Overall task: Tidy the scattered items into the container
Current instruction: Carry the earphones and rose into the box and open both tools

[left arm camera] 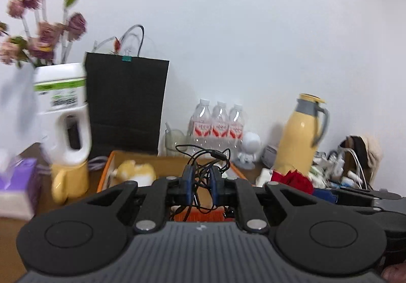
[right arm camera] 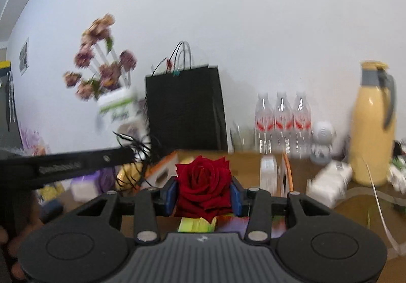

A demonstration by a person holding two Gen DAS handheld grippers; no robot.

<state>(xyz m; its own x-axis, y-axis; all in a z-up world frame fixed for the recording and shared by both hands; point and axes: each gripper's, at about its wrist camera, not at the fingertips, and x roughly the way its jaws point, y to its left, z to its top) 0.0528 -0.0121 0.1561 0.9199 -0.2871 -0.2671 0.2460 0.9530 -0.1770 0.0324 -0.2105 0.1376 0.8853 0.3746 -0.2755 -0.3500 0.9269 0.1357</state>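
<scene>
Left gripper [left arm camera: 200, 182] fingers clamped on tangled black cable [left arm camera: 203, 156], directly above orange-rimmed box [left arm camera: 106, 171]; right gripper [right arm camera: 203, 192] fingers clamped on red rose [right arm camera: 204, 181], box ahead-left.

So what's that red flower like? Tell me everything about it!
The red rose is a deep crimson, fully open bloom with layered, velvety-looking petals, facing the right wrist camera. It sits between the blue pads of the right gripper, whose jaws press on both its sides. Something green-yellow shows just beneath it. No stem is visible. From the left wrist view it appears beside the yellow flask.
</scene>
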